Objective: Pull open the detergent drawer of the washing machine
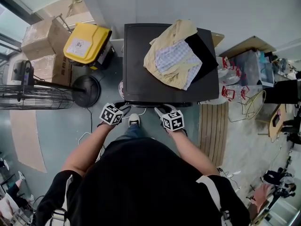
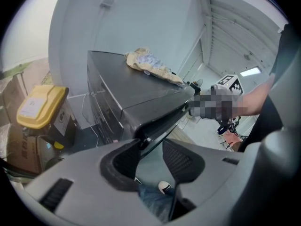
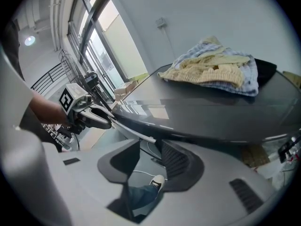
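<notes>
The dark washing machine (image 1: 141, 79) is seen from above, with a heap of clothes (image 1: 174, 55) on its lid. Both grippers sit at its top front edge. My left gripper (image 1: 123, 106) is at the front left, my right gripper (image 1: 160, 108) a little right of it. In the left gripper view the machine's front lip (image 2: 157, 126) runs down between the left gripper's fingertips (image 2: 151, 147), and a gap shows between the pads. In the right gripper view the same lip (image 3: 136, 132) ends between the right gripper's spread fingertips (image 3: 150, 149). I cannot tell the drawer front apart from the dark edge.
A yellow-lidded bin (image 1: 86, 42) and cardboard boxes (image 1: 42, 41) stand left of the machine, with a floor fan (image 1: 35, 97) nearer me. A wooden slat board (image 1: 214, 126) and cluttered items lie on the right. The person's shoe (image 1: 134, 120) is by the machine's front.
</notes>
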Demonstrator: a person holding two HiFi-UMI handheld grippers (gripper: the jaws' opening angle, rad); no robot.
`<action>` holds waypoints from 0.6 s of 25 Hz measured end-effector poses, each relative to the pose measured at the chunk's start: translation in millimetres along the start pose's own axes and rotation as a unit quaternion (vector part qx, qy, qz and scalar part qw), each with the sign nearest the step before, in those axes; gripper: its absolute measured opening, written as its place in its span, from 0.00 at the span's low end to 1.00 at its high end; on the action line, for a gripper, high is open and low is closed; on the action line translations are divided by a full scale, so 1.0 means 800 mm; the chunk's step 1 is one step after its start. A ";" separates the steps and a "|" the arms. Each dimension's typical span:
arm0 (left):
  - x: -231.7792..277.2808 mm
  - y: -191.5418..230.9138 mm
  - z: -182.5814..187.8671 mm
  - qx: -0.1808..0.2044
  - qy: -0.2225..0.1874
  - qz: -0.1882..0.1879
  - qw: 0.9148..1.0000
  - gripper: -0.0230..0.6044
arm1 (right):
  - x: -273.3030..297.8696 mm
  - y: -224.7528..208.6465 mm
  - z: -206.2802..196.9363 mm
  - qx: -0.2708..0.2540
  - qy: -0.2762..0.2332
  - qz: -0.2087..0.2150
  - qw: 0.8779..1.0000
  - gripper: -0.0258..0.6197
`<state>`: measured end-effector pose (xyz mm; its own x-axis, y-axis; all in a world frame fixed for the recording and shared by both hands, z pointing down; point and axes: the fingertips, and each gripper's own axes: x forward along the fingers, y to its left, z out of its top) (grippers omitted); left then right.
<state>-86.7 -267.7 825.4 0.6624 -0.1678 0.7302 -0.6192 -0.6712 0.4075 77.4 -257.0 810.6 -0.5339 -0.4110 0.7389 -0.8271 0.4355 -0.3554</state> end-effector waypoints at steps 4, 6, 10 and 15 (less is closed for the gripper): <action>0.000 0.003 0.000 -0.002 0.001 0.011 1.000 0.25 | 0.000 0.000 -0.001 -0.002 0.001 0.000 1.000 0.26; 0.000 0.002 0.000 -0.001 0.001 0.015 1.000 0.24 | 0.000 0.000 -0.002 -0.006 0.003 -0.002 1.000 0.26; -0.001 0.004 0.001 -0.007 0.000 0.018 1.000 0.25 | -0.001 0.001 0.000 -0.014 0.005 -0.002 1.000 0.25; 0.000 0.004 0.001 -0.006 0.000 0.021 1.000 0.24 | -0.001 0.001 0.000 -0.022 0.007 -0.004 1.000 0.23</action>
<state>-87.9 -270.3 826.1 0.6360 -0.1945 0.7468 -0.6509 -0.6551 0.3837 77.2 -256.3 810.2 -0.5239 -0.4043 0.7497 -0.8230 0.4671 -0.3232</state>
